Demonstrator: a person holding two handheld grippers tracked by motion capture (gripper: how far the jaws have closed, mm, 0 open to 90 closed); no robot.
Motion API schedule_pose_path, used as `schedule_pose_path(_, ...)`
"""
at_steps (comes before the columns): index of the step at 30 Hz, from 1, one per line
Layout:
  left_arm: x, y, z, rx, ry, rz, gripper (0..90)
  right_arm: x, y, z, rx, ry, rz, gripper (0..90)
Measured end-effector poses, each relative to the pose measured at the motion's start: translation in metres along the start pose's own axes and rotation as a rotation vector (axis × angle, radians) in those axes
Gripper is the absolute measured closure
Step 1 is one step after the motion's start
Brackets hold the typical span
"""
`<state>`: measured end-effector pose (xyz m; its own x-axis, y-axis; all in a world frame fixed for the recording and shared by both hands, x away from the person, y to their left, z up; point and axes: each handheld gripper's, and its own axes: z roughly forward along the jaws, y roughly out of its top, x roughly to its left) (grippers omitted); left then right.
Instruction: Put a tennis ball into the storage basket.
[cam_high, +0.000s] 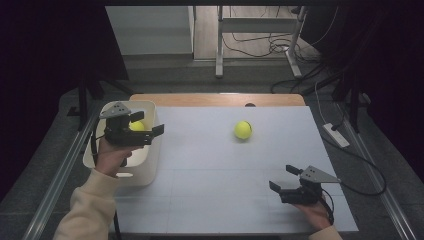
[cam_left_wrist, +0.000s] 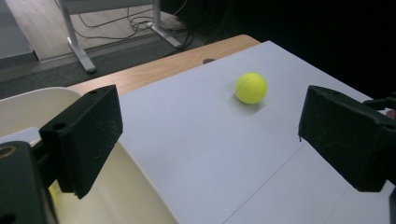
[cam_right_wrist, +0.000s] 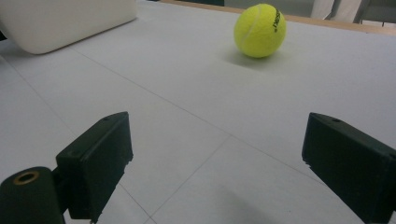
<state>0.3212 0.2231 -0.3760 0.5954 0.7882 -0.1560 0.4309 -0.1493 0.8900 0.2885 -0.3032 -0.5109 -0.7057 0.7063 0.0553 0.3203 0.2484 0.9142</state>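
Left claw (cam_high: 145, 125) hides binned ball (cam_high: 137, 126) partly.

The ball (cam_high: 136, 125) in the bin (cam_high: 150, 165) is half hidden by the left hand-held gripper (cam_high: 148, 124). The bin is cut off by the edge in both gripper views.

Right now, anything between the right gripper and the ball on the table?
Nothing: bare white table from right gripper to ball, per the right gripper view.

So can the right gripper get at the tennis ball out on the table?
Probably yes. The right gripper is open and empty, and bare white table lies between it and the tennis ball.
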Motion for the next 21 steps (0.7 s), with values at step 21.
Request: schedule_pose_path(21, -0.024, -0.003, 0.018, 0.015, -0.035, 0.035, 6.9, 0.003, 0.002, 0.002, -0.004, 0.021, -0.019, 8.7)
